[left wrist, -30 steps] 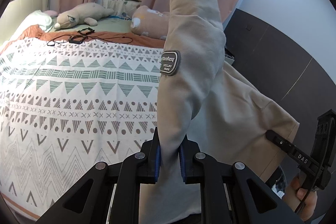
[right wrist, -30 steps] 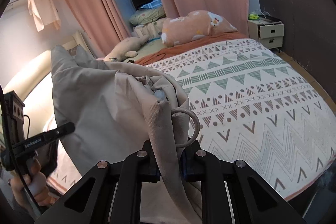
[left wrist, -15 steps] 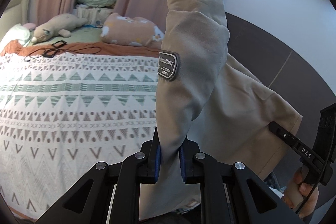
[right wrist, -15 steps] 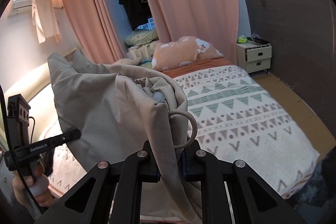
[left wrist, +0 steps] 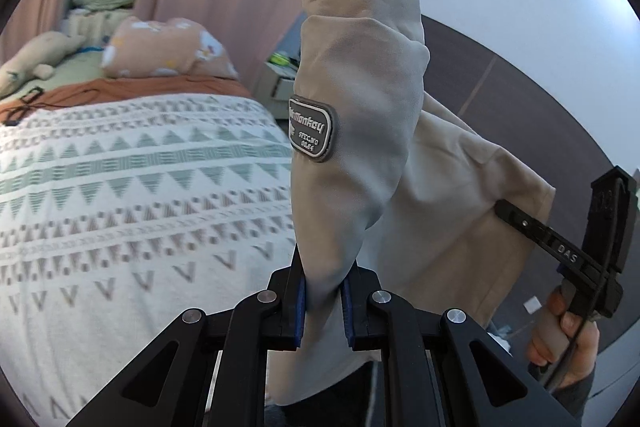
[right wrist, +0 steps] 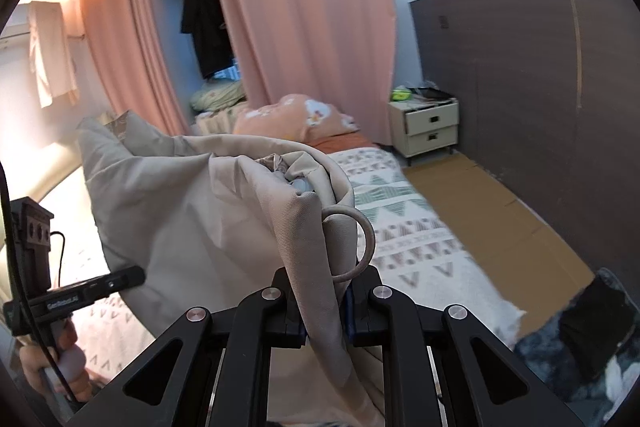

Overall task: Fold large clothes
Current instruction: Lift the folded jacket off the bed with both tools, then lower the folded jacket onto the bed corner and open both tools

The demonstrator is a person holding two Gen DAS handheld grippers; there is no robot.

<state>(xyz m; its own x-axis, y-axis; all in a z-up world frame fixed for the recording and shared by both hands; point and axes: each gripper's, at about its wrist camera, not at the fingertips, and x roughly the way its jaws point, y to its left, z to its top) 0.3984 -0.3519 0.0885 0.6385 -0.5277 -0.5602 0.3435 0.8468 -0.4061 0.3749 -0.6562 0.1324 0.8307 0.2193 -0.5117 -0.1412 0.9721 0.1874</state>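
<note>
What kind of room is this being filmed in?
A bedroom, most likely: there is a bed with a patterned cover, a peach pillow at its head, and a small nightstand beside it, with pink curtains behind.

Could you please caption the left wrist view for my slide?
Left hand-held gripper clamps a beige jacket raised beside the patterned bed.

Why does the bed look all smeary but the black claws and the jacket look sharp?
Left wrist view: the blanket pattern is streaked with blur, while the left gripper and the jacket it pinches look crisp. Right wrist view: the blanket by the floor is smeared too, the right gripper sharp; the fisheye lens bends the wall and leaves dark corners.
</note>
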